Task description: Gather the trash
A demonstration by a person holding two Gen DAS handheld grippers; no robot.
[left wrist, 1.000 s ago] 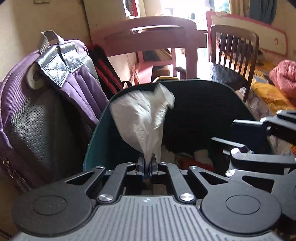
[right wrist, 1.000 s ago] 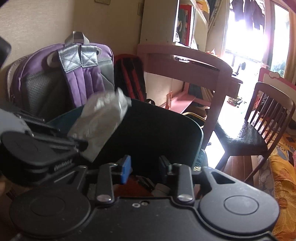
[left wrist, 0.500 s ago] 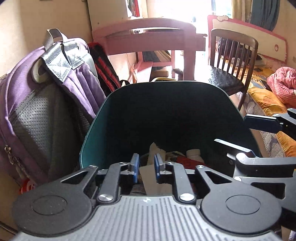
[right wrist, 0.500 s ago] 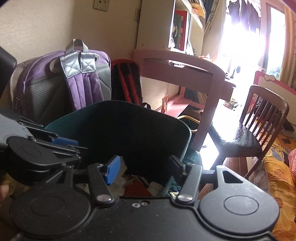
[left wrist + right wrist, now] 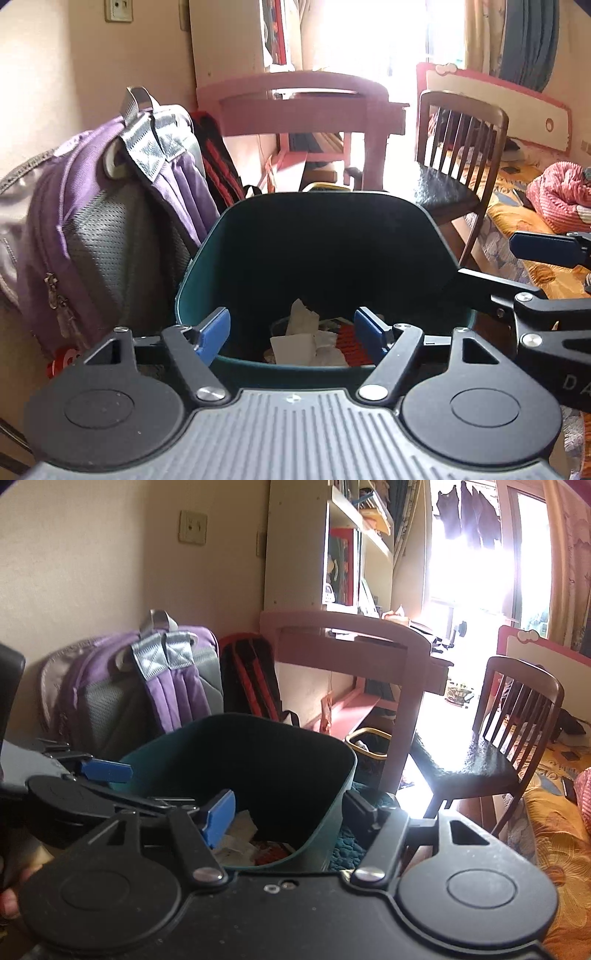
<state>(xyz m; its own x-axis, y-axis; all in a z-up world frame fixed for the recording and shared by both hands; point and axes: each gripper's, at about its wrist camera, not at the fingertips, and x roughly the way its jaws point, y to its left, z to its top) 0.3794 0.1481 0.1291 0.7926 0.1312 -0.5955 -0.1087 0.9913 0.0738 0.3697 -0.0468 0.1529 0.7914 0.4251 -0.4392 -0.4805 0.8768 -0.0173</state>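
Both tools hang over the near rim of the dark green bin [image 5: 325,229], and what matters for any coming move is that the collected trash lies straight ahead and below them, at 12 o'clock from the left tool [image 5: 291,332] and down inside the bin. In the left wrist view the left tool is spread wide with nothing between its blue pads [image 5: 213,334], which straddle the bin's near rim; framed between them sits the crumpled white paper [image 5: 304,341] on the bin floor, with a red wrapper [image 5: 349,341] touching it at its 3 o'clock side. The paper has no clear long axis, being a loose crumple. The right tool [image 5: 291,818] is likewise spread and holds nothing; in its own view the bin's right wall [image 5: 332,797] runs between its fingers, so its left pad sits over the bin mouth and its right finger outside it, above a teal mat [image 5: 351,845]. The left tool looks squarer to the bin. Judging from the task, with paper already lying in the bin, this piece seems done, and the next piece of trash must lie elsewhere, for none shows outside the bin. A purple backpack [image 5: 92,229] leans at 10 o'clock, close beside the bin, a snag risk for a swing that way.
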